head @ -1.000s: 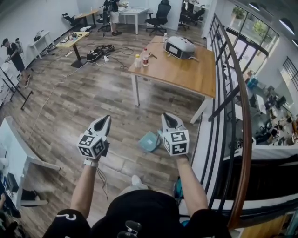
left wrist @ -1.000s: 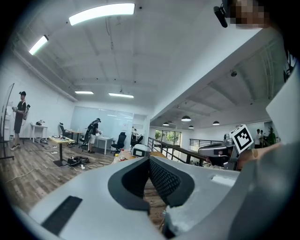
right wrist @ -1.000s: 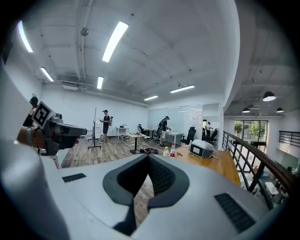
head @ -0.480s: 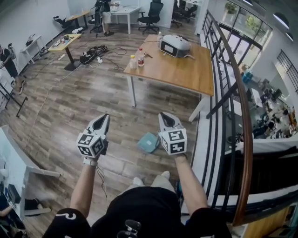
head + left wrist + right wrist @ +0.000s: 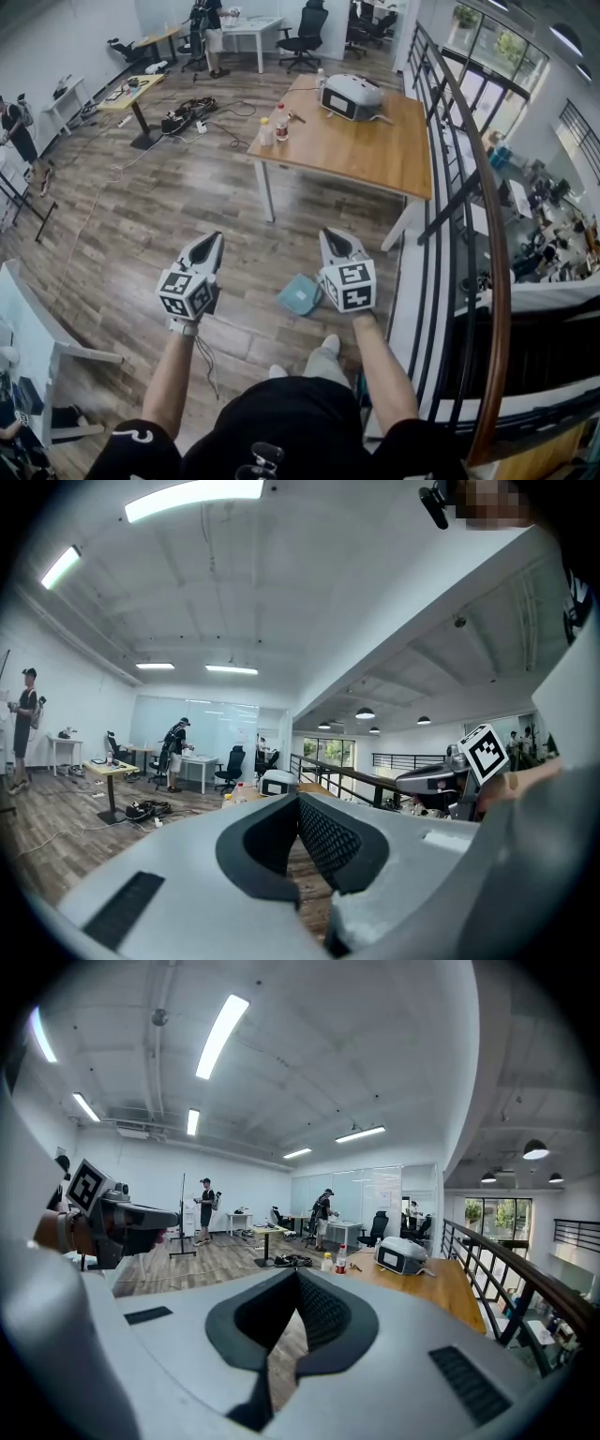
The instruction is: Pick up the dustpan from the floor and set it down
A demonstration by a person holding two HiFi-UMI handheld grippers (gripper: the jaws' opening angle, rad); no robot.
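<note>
You have both tools empty. The left gripper (image 5: 214, 241) and the right gripper (image 5: 329, 235) each have their jaws pressed together with nothing between them, and you hold both out in front of you, well above the floor.

The teal dustpan (image 5: 298, 294) lies on the wooden floor (image 5: 159, 216) just ahead of your shoe (image 5: 328, 345). In the head view it sits between the two grippers, with its right edge hidden behind the right gripper's marker cube (image 5: 352, 286). Neither gripper view shows it, so you are probably only at the approach.

To do this well:
- Spread the jaws of the nearer tool, the right one, before you go down.
- Tip it toward the floor and bring the dustpan into that gripper's own view.
- Aim for a raised rim or the handle, since the flat pan offers little to pinch. I cannot make out from here where the handle lies.
- Close only once the pads sit on both sides of the edge.

The black railing (image 5: 448, 197) runs close along your right, so watch that elbow as you bend. A wooden table (image 5: 375, 159) stands further ahead, carrying a white machine (image 5: 351, 96) and two bottles (image 5: 279, 120). Its near leg (image 5: 269, 192) is apart from the dustpan. The tangle of cables (image 5: 192, 108) and the people at the far desks are well apart from you.
</note>
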